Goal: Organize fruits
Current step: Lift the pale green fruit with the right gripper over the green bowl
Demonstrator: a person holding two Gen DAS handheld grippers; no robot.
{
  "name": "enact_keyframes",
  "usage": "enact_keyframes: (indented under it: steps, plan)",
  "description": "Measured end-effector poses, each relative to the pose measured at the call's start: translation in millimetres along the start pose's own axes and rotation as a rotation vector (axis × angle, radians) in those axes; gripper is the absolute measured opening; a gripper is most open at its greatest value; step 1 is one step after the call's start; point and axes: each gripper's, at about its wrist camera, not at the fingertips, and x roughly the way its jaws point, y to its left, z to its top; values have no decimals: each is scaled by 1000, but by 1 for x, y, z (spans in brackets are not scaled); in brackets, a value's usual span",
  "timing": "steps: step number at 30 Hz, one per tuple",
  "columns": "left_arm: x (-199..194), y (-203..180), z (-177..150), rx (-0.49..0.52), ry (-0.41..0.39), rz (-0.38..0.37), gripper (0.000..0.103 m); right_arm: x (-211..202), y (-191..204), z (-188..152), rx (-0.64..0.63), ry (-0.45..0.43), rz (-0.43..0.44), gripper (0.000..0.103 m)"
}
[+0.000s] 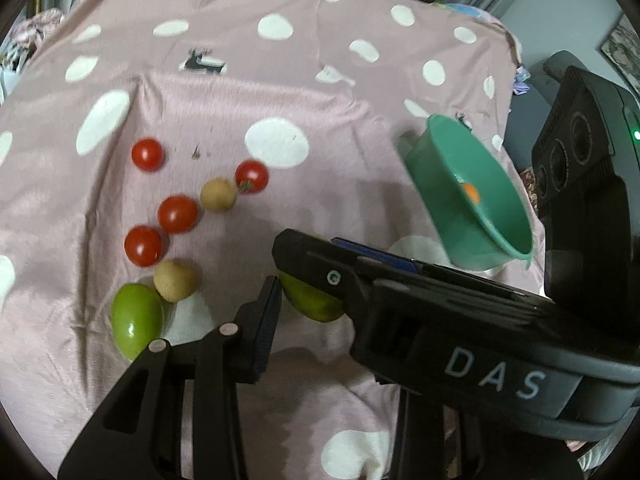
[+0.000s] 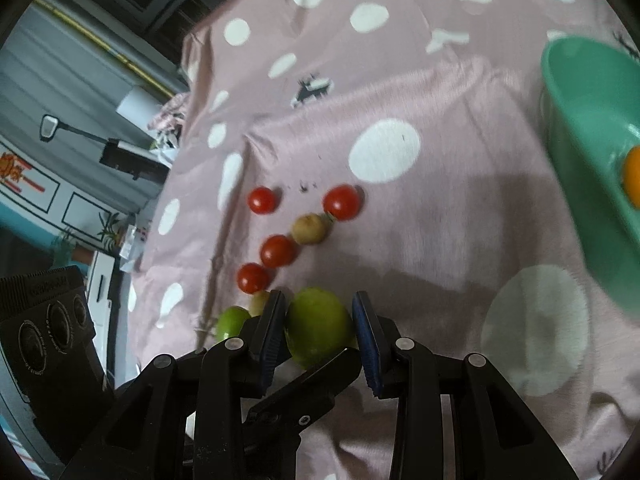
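1. Between the blue pads of the right claw [image 2: 320, 326] sits a smooth, oval, light-green fruit [image 2: 318, 328]. The claw is clenched on its two flanks, low in the right wrist view at about 6 o'clock.
2. The fruit looks firm, light and glossy, so probably slippery. A grip across its widest part, as now, seems safest, and a hard squeeze could bruise it.
3. The left claw [image 1: 320, 312] shows only one finger [image 1: 266, 320], just beside the same fruit. The right claw's body hides the other, so I cannot tell whether it is released or clenched.
4. A teal plastic bowl [image 2: 580, 140] stands at 2 o'clock of the held fruit, well apart, with a round orange fruit [image 2: 634, 178] inside. It is likely the goal.
5. From 9 to 12 o'clock, near the held fruit, lie a second green fruit [image 2: 230, 322], two tan round fruits [image 2: 310, 228] and four red cherry tomatoes [image 2: 276, 250], on the pink, white-dotted cloth [image 2: 440, 240] over the desk.
6. Nothing lies on the cloth between fruit and bowl; the crossed claws themselves crowd the lift.
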Motion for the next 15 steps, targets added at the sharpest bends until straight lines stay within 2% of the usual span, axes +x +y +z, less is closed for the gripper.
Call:
enact_keyframes:
  steps: [7,15]
  plan:
    - [-23,-22,4,68,-99,1,37,-35,10,1,-35,-110,15,38]
    - [-38,-48,7,141,-167,-6,37,-69,18,1,-70,-214,14,38]
